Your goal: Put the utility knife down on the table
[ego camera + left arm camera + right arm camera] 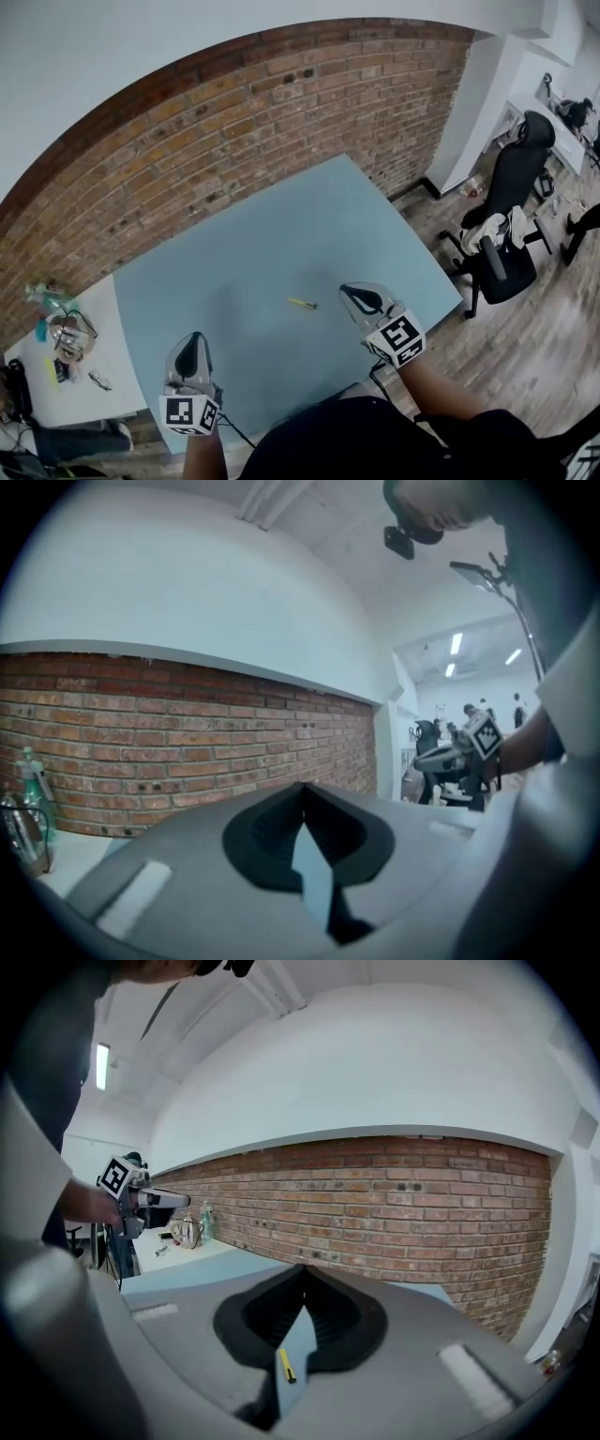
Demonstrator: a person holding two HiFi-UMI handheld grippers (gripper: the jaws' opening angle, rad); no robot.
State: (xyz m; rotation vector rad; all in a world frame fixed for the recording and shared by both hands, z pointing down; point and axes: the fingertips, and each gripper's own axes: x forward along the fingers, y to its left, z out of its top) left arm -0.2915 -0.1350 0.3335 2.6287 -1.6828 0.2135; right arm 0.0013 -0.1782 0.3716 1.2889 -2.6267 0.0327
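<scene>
1. The utility knife (302, 303) lay flat on the blue desk (281, 225), well in from every edge. Nothing touched it, so I judged the set-down done.
2. My right tool (352, 293) was closed on nothing. It hung above the desk just beside the knife, on its right, and in the right gripper view the knife showed small, below the jaw tips.
3. My left tool (190, 349) was closed and empty too. It sat nearer my body and well apart from the knife.
4. The main risk I saw was my right tool. It was near enough that a low sweep across the desk could clip the knife and send it sliding or spinning.
5. I could not tell whether the blade was drawn in. The knife was too small in every view, so any re-grip would have called for care.
6. A fall seemed unlikely while the knife lay so far from the edges. Only a hard knock toward my side would have risked that.
</scene>
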